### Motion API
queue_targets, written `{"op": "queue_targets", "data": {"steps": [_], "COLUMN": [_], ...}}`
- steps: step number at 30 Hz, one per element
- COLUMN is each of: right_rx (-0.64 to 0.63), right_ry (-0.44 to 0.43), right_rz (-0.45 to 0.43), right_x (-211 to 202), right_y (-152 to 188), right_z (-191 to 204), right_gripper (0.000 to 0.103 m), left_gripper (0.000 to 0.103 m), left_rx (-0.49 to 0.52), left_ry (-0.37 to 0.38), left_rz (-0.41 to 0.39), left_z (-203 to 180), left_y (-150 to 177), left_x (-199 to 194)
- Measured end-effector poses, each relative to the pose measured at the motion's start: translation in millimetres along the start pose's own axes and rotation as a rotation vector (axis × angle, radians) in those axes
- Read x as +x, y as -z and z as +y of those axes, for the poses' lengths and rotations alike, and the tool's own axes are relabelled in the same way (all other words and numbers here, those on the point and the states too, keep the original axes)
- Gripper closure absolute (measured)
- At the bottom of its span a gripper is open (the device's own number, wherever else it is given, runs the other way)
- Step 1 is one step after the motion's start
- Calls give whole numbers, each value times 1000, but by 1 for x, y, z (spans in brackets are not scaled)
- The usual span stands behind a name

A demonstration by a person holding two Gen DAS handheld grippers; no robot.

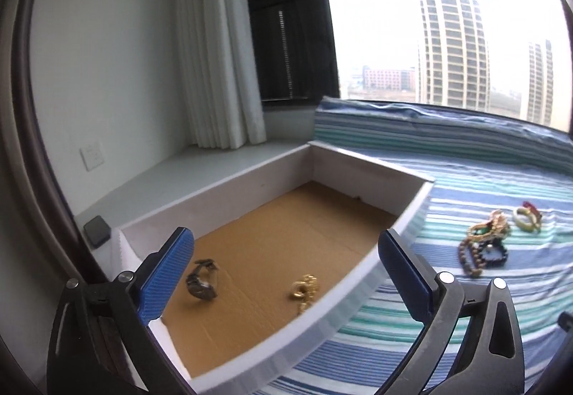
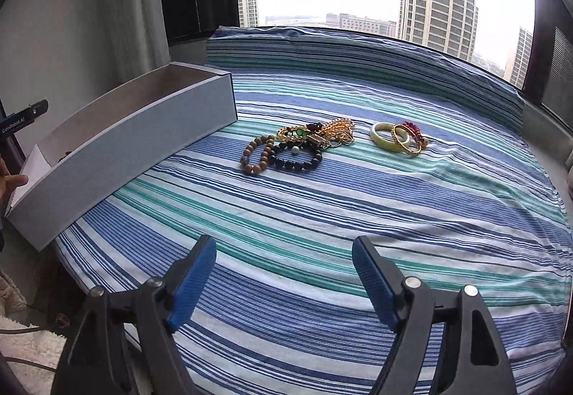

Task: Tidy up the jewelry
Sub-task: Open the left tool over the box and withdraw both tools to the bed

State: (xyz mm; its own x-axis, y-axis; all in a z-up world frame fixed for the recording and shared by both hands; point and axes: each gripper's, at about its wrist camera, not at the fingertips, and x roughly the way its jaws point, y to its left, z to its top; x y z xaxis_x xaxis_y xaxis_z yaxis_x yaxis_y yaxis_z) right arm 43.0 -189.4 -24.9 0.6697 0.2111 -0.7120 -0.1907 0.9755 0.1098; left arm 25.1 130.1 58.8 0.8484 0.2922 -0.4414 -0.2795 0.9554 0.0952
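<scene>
The left gripper (image 1: pixel 286 259) stands wide and empty over the box (image 1: pixel 358 162); inside lie a watch (image 1: pixel 202 278) and a blurred gold piece (image 1: pixel 304 289). The right gripper (image 2: pixel 284 273) is also wide, empty. At 12 o'clock the jewelry pile (image 2: pixel 304 144) lies tangled on the bed (image 2: pixel 322 234).

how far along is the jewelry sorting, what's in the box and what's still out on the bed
Done: a dark metal wristwatch and a gold chain piece lie in the white cardboard box. In hand: nothing; the left gripper and right gripper are open and empty. Left: the beaded bracelets, gold chains and bangles on the striped bedspread.
</scene>
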Motion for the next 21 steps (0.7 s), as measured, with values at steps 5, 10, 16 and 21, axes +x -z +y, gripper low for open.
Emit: {"op": "queue_targets", "data": {"steps": [5, 10, 16, 21], "right_rx": [11, -3, 3, 1], "right_ry": [25, 47, 93, 80], "right_rz": [8, 20, 13, 28], "right_x": [-2, -7, -12, -7], "right_y": [7, 17, 28, 30], "right_z": [-8, -12, -22, -18], "right_gripper": [23, 23, 23, 23], "left_gripper": [1, 1, 1, 1], "left_rx": [39, 107, 173, 193], "left_ry": [219, 345, 410, 416], "left_rz": [122, 234, 285, 274], "left_z": [-65, -120, -150, -150], "left_y": [21, 52, 82, 85], "left_x": [14, 22, 3, -9]}}
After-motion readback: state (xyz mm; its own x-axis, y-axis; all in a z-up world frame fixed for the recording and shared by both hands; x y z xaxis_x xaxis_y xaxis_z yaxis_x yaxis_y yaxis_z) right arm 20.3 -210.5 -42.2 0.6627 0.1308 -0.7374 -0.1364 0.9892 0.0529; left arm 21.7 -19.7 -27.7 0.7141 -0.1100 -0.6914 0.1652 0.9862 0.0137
